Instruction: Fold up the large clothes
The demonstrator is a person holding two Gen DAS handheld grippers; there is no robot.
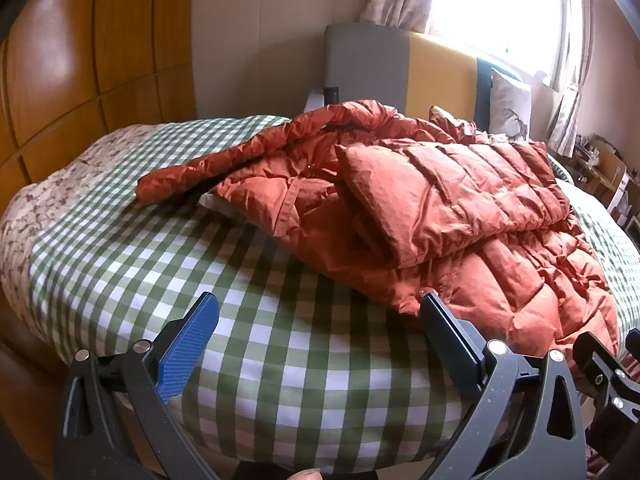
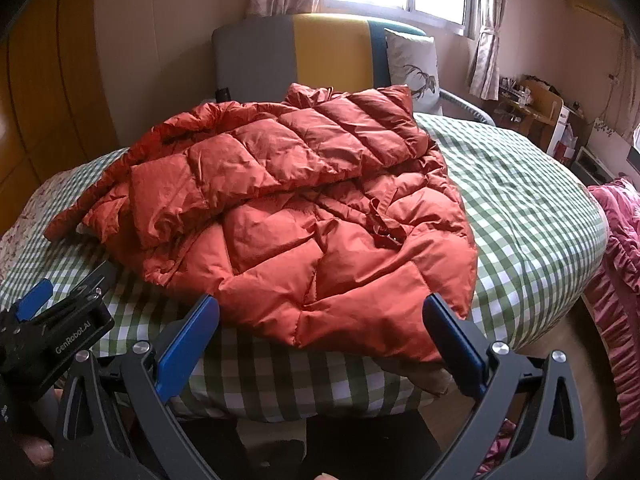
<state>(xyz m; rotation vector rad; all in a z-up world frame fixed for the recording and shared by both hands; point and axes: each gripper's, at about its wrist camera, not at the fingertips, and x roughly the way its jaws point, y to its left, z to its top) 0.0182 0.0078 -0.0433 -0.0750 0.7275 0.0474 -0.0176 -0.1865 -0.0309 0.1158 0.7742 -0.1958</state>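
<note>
A large orange quilted down jacket (image 1: 460, 220) (image 2: 304, 216) lies on a bed with a green-and-white checked cover (image 1: 224, 280) (image 2: 520, 200). One sleeve is folded across its body; the other sleeve (image 1: 224, 160) stretches out to the left. My left gripper (image 1: 320, 320) is open above the bed's near edge, just left of the jacket's hem, holding nothing. My right gripper (image 2: 320, 316) is open too, its fingers on either side of the jacket's near hem without closing on it. The left gripper (image 2: 48, 320) also shows at the lower left of the right wrist view.
A grey, yellow and blue headboard (image 2: 320, 52) and a white pillow (image 2: 416, 64) stand behind the jacket. A wooden wardrobe (image 1: 80, 60) lines the left wall. A pink ruffled fabric (image 2: 616, 260) hangs at the bed's right side. Shelves with clutter (image 2: 540, 108) stand at the far right.
</note>
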